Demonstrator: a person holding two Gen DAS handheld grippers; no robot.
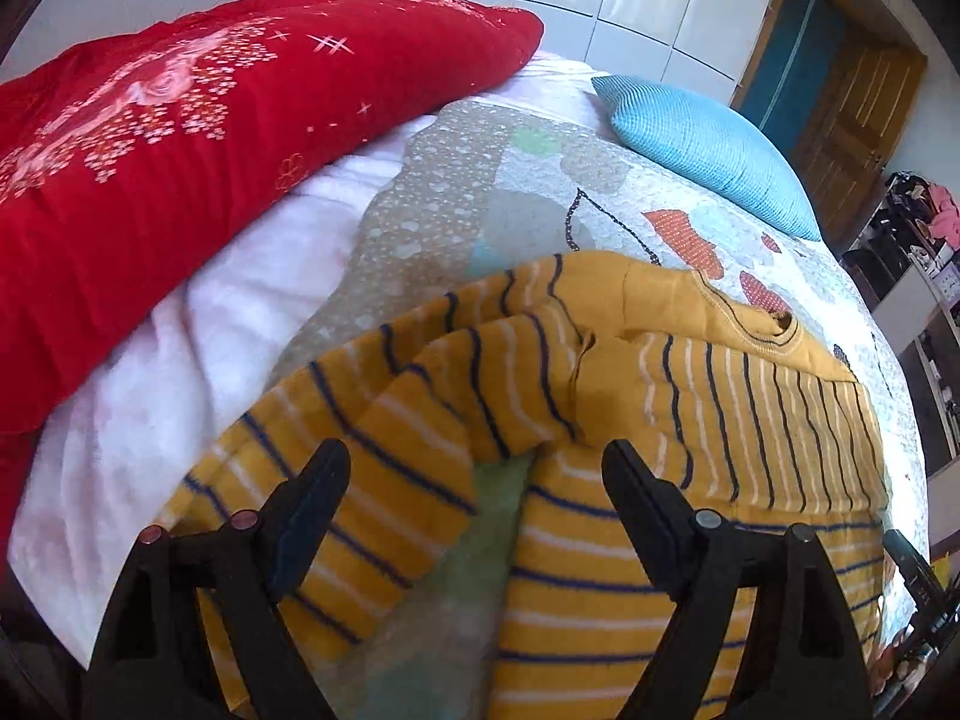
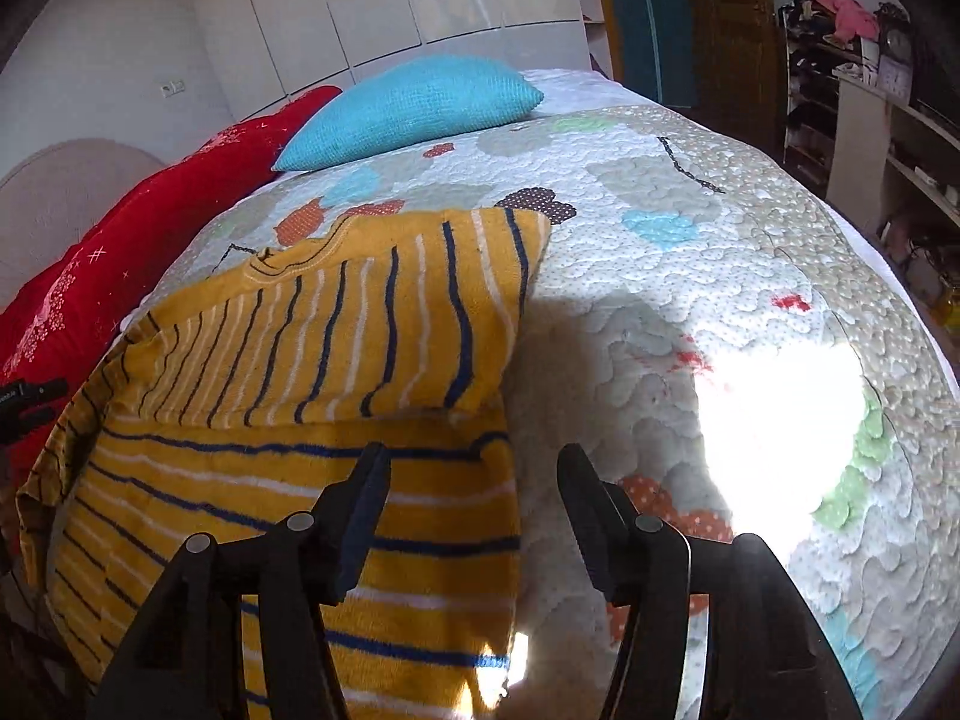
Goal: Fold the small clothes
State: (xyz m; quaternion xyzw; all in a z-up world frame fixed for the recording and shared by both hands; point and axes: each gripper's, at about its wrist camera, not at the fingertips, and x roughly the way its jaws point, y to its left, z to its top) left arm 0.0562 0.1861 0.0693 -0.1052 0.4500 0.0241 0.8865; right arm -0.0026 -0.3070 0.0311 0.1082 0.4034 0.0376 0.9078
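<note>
A small yellow shirt with navy and white stripes (image 1: 630, 420) lies on the quilted bedspread (image 1: 456, 192). In the left wrist view its left sleeve (image 1: 432, 420) is bunched and folded in over the body. My left gripper (image 1: 477, 462) is open above that sleeve, holding nothing. In the right wrist view the shirt (image 2: 312, 372) has its right sleeve folded across the chest. My right gripper (image 2: 474, 468) is open over the shirt's right edge, empty.
A red floral blanket (image 1: 180, 150) and a white sheet (image 1: 180, 372) lie to the left. A blue cushion (image 2: 414, 108) sits at the far end of the bed. Shelves (image 2: 870, 120) and a wooden door stand to the right. White wardrobes stand behind.
</note>
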